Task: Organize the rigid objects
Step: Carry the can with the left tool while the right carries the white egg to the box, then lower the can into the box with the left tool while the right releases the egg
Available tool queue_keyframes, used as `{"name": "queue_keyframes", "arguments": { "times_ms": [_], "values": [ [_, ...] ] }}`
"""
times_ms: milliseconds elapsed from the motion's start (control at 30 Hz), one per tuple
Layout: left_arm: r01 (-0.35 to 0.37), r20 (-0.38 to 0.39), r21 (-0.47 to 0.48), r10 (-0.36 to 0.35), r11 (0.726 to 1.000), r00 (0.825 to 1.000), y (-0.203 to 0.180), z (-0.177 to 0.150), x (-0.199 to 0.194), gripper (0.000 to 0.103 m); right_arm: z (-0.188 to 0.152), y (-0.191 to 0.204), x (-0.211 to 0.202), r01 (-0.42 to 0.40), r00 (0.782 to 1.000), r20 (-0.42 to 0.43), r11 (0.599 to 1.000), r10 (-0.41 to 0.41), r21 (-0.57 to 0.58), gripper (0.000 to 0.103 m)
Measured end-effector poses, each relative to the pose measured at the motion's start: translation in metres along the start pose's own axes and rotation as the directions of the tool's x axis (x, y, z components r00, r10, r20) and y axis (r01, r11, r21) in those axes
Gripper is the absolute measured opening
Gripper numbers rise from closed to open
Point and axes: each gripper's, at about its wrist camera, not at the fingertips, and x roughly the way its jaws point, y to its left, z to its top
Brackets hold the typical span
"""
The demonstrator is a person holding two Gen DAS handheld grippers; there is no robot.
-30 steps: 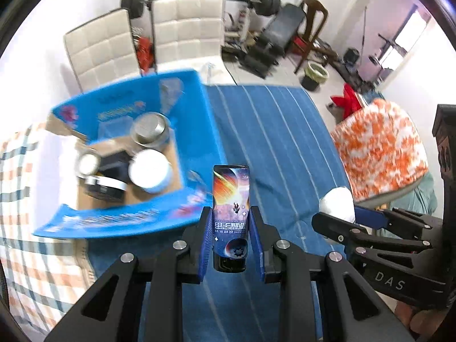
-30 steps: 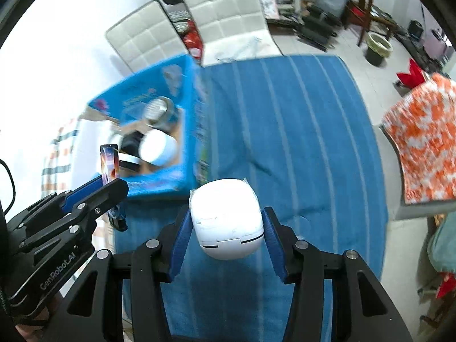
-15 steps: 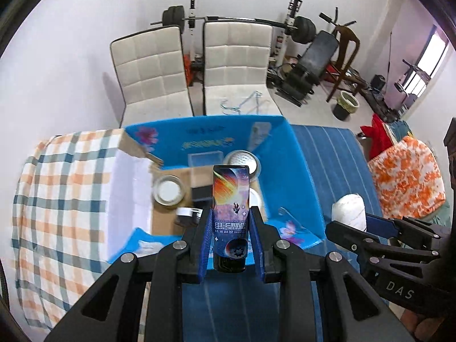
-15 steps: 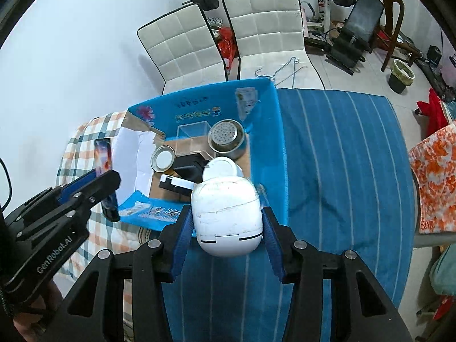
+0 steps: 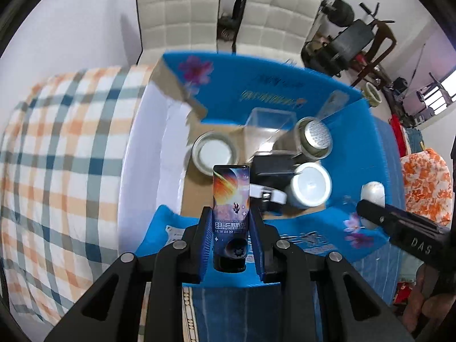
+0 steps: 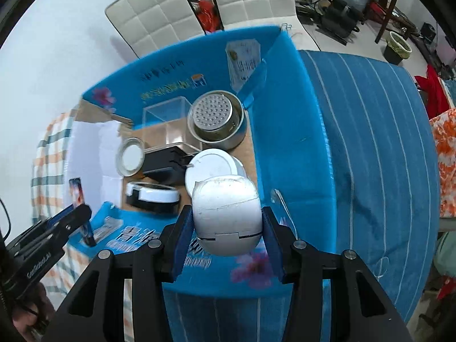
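My left gripper (image 5: pixel 231 239) is shut on a tall narrow box with a space print (image 5: pixel 231 199), held over the near flap of an open blue cardboard box (image 5: pixel 256 91). My right gripper (image 6: pixel 226 228) is shut on a white egg-shaped case (image 6: pixel 226 213), above the same blue box (image 6: pixel 285 119) at its near right side. Inside lie a steel strainer cup (image 6: pixel 216 119), a white round lid (image 6: pixel 212 171), a black adapter (image 6: pixel 164 164), a black-and-white round tin (image 6: pixel 154 196), a small metal-rimmed tin (image 6: pixel 129 156) and a clear plastic box (image 6: pixel 165 119). Each gripper shows at the edge of the other's view.
The box stands on a blue striped cloth (image 6: pixel 370 142). A plaid cloth (image 5: pixel 57 156) covers the surface to its left. Two white padded chairs (image 5: pixel 228 22) stand behind it. Gym gear (image 5: pixel 350 37) and an orange patterned cushion (image 5: pixel 424 188) lie at the right.
Both grippers have moved left and down from over the striped cloth to above the blue box, which now looks larger and nearer. Both grips are unchanged.
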Motion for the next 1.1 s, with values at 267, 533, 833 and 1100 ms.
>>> {"name": "queue_keyframes", "arguments": {
  "times_ms": [267, 533, 833, 1100],
  "values": [
    [-0.013, -0.076, 0.008, 0.014, 1.0, 0.997, 0.007, 0.002, 0.041, 0.023, 0.004, 0.001, 0.039, 0.061, 0.997, -0.051, 0.998, -0.06, 0.014, 0.05],
    [-0.013, -0.109, 0.013, 0.014, 1.0, 0.994, 0.009, 0.002, 0.061, 0.023, -0.001, 0.0, 0.06, 0.085, 0.992, -0.093, 0.996, -0.083, 0.024, 0.05],
    [-0.026, -0.15, 0.019, 0.029, 0.999, 0.988, 0.013, 0.0, 0.08, 0.023, -0.003, 0.003, 0.077, 0.101, 0.988, -0.121, 0.995, -0.098, 0.019, 0.05],
    [-0.036, -0.177, 0.004, 0.036, 0.999, 0.984, 0.016, -0.003, 0.084, 0.023, -0.002, 0.003, 0.082, 0.1, 0.986, -0.138, 0.995, -0.096, 0.018, 0.05]
  ]
}}
